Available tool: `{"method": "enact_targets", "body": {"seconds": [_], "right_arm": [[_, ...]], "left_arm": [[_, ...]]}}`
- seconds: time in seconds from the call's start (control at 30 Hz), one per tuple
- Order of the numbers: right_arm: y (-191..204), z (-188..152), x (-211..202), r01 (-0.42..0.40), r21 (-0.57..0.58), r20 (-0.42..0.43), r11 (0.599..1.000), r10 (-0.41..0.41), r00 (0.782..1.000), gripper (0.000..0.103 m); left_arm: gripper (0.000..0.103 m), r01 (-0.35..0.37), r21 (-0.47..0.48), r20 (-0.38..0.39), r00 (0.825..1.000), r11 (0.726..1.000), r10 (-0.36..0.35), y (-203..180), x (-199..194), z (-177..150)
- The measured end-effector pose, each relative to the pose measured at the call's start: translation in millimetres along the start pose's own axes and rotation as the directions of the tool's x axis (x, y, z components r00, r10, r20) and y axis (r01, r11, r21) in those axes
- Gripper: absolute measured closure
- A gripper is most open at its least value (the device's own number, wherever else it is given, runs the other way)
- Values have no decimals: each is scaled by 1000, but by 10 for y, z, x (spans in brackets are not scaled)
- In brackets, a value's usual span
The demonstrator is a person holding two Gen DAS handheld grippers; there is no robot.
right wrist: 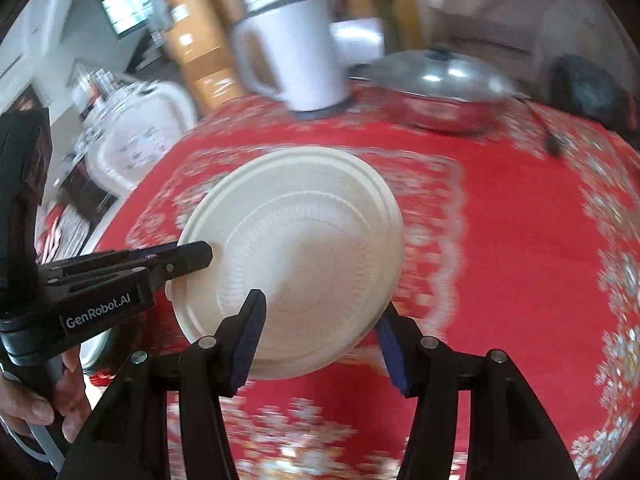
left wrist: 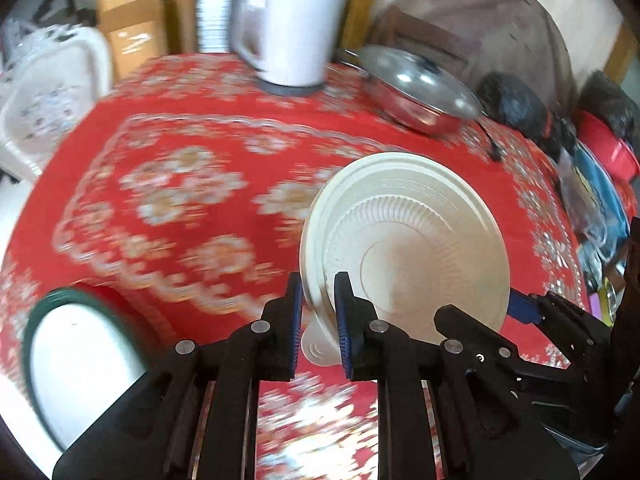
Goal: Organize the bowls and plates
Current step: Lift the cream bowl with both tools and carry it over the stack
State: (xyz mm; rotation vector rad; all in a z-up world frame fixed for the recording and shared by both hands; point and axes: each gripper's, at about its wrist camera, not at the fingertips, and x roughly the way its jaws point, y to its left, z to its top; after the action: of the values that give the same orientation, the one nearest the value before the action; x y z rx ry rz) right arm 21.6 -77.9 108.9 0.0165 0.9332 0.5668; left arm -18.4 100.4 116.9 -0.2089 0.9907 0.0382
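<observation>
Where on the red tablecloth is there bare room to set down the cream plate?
The widest bare patch of tablecloth lies between the kettle at the back and the green-rimmed bowl at the near left. In the right wrist view, cloth is also bare in front of the lidded steel pan. The clutter crowds the right edge.

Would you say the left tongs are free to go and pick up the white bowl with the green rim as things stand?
Probably not yet. The left tongs are shut on the rim of the cream plate, so they would need to set it down first; the green-rimmed bowl itself sits uncovered nearby.
</observation>
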Motion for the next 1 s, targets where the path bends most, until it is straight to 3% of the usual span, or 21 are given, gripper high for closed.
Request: {"method": "enact_targets", "body": {"seconds": [0.17,0.4,1.0], "right_arm": [[612,19,106,-63,-113,-9,992,62,998,47],[1224,-12,208,-142,-225,-41,964,136,990,47],[2003,-190,545,-226,-362,-136,905,188,973,47]], "left_arm": [[88,-35,-83,45,998,996,39,598,-376,-184],[87,-55,-176,72,995,983,69,1159,-702,-508],[85,-118,-306,58,988,945,143,1770,-795,-1152]]}}
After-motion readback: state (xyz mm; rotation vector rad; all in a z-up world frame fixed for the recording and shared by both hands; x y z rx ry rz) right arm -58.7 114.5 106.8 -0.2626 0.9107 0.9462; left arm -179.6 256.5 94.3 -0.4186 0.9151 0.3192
